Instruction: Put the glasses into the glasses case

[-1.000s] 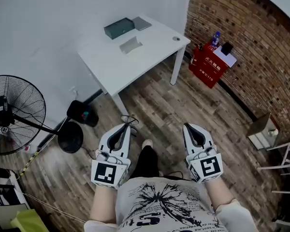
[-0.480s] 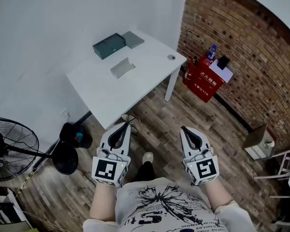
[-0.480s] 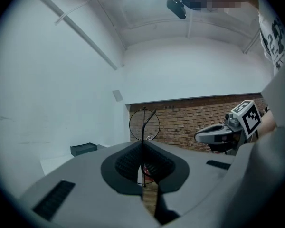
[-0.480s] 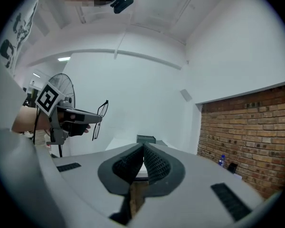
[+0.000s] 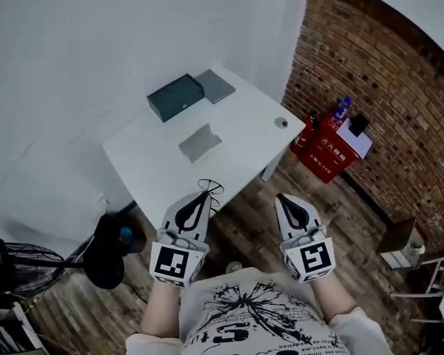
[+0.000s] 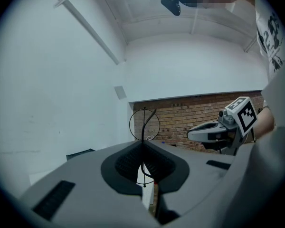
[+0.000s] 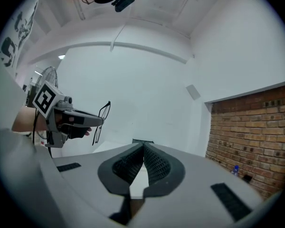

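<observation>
Near a white surface (image 5: pixel 240 150), left gripper (image 5: pixel 200 200) jaws pinch wire-thin glasses (image 5: pixel 210 187), which may twist loose; right gripper (image 5: pixel 284 200) jaws closed.

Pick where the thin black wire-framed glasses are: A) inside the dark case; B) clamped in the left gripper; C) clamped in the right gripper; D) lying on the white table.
B: the left gripper pinches the thin black wire-framed glasses; the right gripper is shut, empty.

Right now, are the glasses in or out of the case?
Out: the glasses are clamped in the left gripper, held up in the air.
</observation>
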A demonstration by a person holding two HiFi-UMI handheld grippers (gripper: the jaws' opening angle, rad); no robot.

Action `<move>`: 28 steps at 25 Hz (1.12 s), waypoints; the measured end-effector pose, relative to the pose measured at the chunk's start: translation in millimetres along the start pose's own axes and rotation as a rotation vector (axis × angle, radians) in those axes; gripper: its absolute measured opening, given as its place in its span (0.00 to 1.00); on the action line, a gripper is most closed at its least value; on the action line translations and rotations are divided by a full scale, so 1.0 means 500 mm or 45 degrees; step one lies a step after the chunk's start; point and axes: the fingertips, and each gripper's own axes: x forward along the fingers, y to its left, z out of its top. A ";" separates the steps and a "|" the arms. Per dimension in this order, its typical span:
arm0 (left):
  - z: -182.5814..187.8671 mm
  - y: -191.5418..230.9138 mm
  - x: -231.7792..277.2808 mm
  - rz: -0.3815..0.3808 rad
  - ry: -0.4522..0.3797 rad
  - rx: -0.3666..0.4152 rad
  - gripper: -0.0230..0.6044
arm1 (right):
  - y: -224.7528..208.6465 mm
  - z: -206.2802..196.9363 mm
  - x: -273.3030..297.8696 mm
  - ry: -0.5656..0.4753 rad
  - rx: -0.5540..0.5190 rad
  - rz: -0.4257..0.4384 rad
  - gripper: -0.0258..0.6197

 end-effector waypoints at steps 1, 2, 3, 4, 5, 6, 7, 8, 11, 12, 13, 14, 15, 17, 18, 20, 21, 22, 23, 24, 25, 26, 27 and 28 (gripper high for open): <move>-0.004 0.017 0.015 0.016 -0.002 0.009 0.06 | -0.004 -0.005 0.025 0.008 0.003 0.013 0.06; -0.009 0.033 0.027 0.030 -0.001 0.013 0.06 | -0.007 -0.010 0.048 0.017 0.003 0.029 0.06; -0.014 0.047 0.038 0.043 0.003 0.008 0.06 | -0.008 -0.015 0.069 0.026 0.000 0.048 0.06; -0.020 0.061 0.047 0.054 0.006 -0.004 0.06 | -0.009 -0.019 0.089 0.034 -0.003 0.066 0.06; -0.025 0.076 0.057 0.069 0.008 -0.017 0.06 | -0.010 -0.023 0.110 0.039 -0.003 0.086 0.06; -0.032 0.093 0.066 0.088 0.018 -0.024 0.06 | -0.012 -0.025 0.133 0.042 -0.001 0.109 0.06; -0.040 0.110 0.076 0.108 0.044 -0.021 0.06 | -0.013 -0.028 0.157 0.043 0.000 0.141 0.06; -0.048 0.128 0.084 0.130 0.076 -0.016 0.06 | -0.014 -0.031 0.182 0.047 -0.001 0.177 0.06; -0.059 0.174 0.111 0.207 0.081 -0.041 0.06 | -0.023 -0.038 0.251 0.052 -0.015 0.270 0.06; -0.062 0.187 0.121 0.232 0.089 -0.043 0.06 | -0.030 -0.038 0.274 0.048 -0.020 0.299 0.06; -0.065 0.201 0.131 0.258 0.104 -0.040 0.06 | -0.036 -0.037 0.298 0.044 -0.023 0.330 0.06; -0.068 0.214 0.142 0.289 0.116 -0.038 0.06 | -0.041 -0.037 0.322 0.042 -0.029 0.365 0.06; -0.070 0.228 0.153 0.322 0.124 -0.040 0.06 | -0.047 -0.037 0.346 0.041 -0.041 0.403 0.06; -0.071 0.257 0.182 0.388 0.133 -0.052 0.06 | -0.061 -0.034 0.396 0.039 -0.058 0.471 0.06; -0.071 0.271 0.198 0.420 0.139 -0.055 0.06 | -0.071 -0.031 0.422 0.038 -0.059 0.501 0.06; -0.074 0.298 0.230 0.484 0.161 -0.054 0.06 | -0.092 -0.026 0.474 0.037 -0.054 0.562 0.06; -0.078 0.310 0.244 0.518 0.175 -0.058 0.06 | -0.102 -0.025 0.500 0.039 -0.054 0.597 0.06; -0.084 0.319 0.258 0.553 0.191 -0.065 0.06 | -0.112 -0.026 0.525 0.045 -0.055 0.634 0.06; -0.091 0.326 0.270 0.585 0.207 -0.076 0.06 | -0.121 -0.028 0.549 0.052 -0.056 0.671 0.06; -0.098 0.333 0.283 0.613 0.224 -0.086 0.06 | -0.131 -0.031 0.572 0.059 -0.054 0.705 0.06; -0.107 0.340 0.297 0.635 0.237 -0.093 0.06 | -0.141 -0.034 0.595 0.063 -0.052 0.731 0.06; -0.115 0.347 0.311 0.652 0.246 -0.099 0.06 | -0.151 -0.037 0.614 0.063 -0.051 0.751 0.06; -0.123 0.353 0.324 0.669 0.252 -0.107 0.06 | -0.161 -0.040 0.630 0.060 -0.054 0.769 0.06; -0.133 0.357 0.336 0.687 0.257 -0.118 0.06 | -0.169 -0.044 0.644 0.055 -0.059 0.789 0.06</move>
